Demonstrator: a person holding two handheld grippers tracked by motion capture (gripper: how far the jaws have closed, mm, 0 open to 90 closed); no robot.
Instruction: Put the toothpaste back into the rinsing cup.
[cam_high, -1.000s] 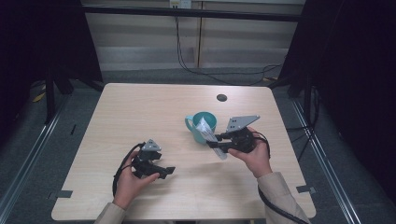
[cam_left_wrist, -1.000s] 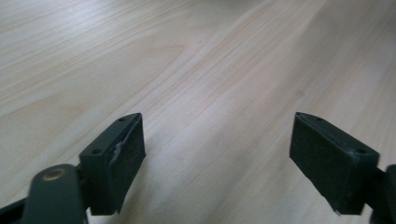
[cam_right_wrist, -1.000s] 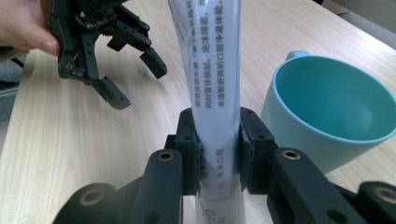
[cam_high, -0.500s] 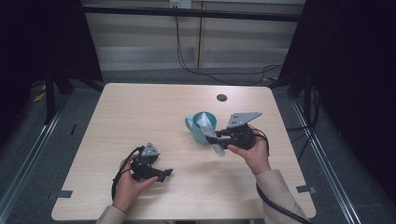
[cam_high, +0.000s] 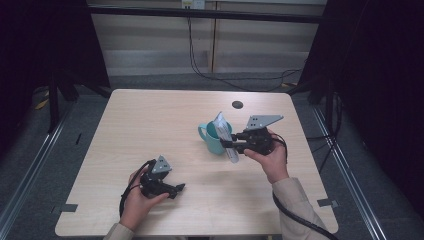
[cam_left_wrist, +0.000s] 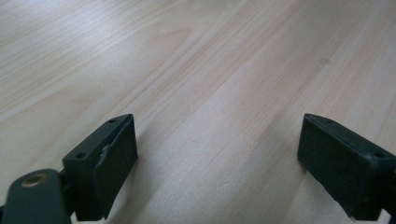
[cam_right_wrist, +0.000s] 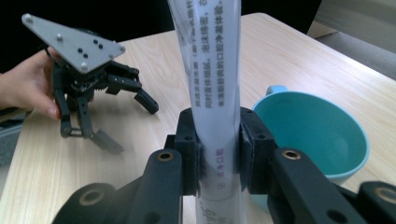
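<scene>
High view first: the right gripper (cam_high: 231, 145) sits right of the table's middle, its jaws clamped on a white packet (cam_high: 224, 135) whose upper end leans over the rim of a teal mug (cam_high: 214, 138). The packet is a long, narrow tube; its long axis runs from the near right, below the jaws, up and away to the left, so its far tip hangs above the mug's mouth while its lower end sticks out toward the person. The right gripper view shows the packet (cam_right_wrist: 215, 93) standing nearly straight up between the two black jaws, printed text running along its length, with the mug (cam_right_wrist: 314, 135) just beside it on the right, handle at the far side. The table (cam_high: 150, 120) has broad bare wood behind and left of the mug, and a small dark hole (cam_high: 237, 104) lies near the far edge. The left gripper (cam_high: 172, 189) rests low near the front edge, well apart from the mug; the left gripper view shows its jaws spread wide over bare wood, holding nothing.
</scene>
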